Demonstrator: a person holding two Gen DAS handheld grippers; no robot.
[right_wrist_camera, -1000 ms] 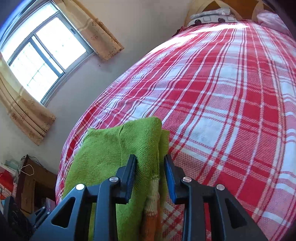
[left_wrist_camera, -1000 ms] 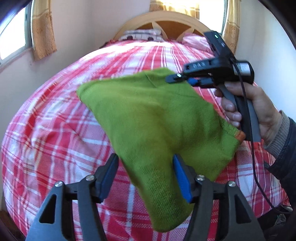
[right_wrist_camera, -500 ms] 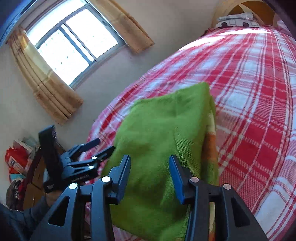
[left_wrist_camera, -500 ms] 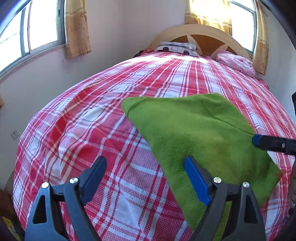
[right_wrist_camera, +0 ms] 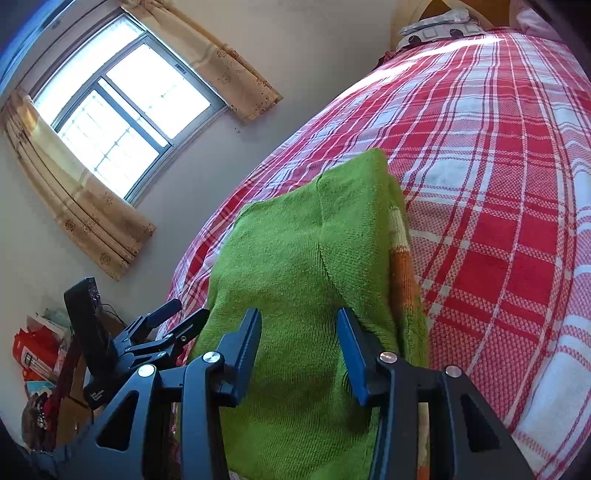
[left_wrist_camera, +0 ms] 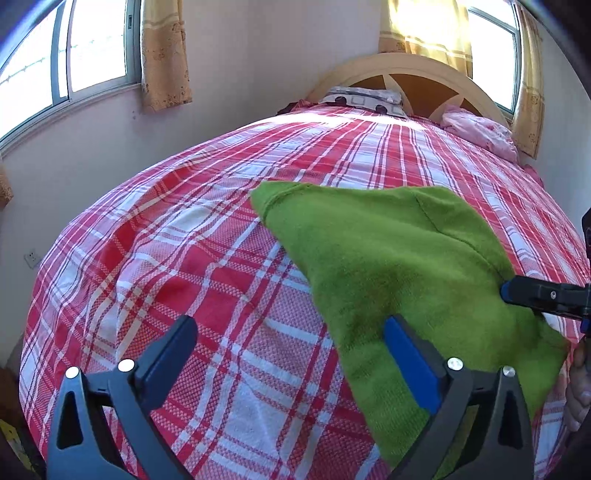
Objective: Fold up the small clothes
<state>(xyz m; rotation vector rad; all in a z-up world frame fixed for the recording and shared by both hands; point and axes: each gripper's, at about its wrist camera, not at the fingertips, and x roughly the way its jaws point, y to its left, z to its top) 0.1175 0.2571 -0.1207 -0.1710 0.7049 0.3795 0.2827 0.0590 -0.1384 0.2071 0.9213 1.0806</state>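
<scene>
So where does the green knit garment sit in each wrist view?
Left wrist: green knit garment lies right of centre on the plaid bedspread, reaching the lower right edge.
Right wrist: it fills the lower centre, running between the fingers.
Shared landmark: the grey patterned pillow by the headboard.

A home bedroom: a bed point(left_wrist_camera: 207, 258) under a red-and-white plaid cover fills the scene, with a curved wooden headboard point(left_wrist_camera: 402, 70) and pillows point(left_wrist_camera: 362, 98) at its far end. Windows point(right_wrist_camera: 125, 110) with yellowish patterned curtains point(left_wrist_camera: 164, 55) break the plain walls.
</scene>
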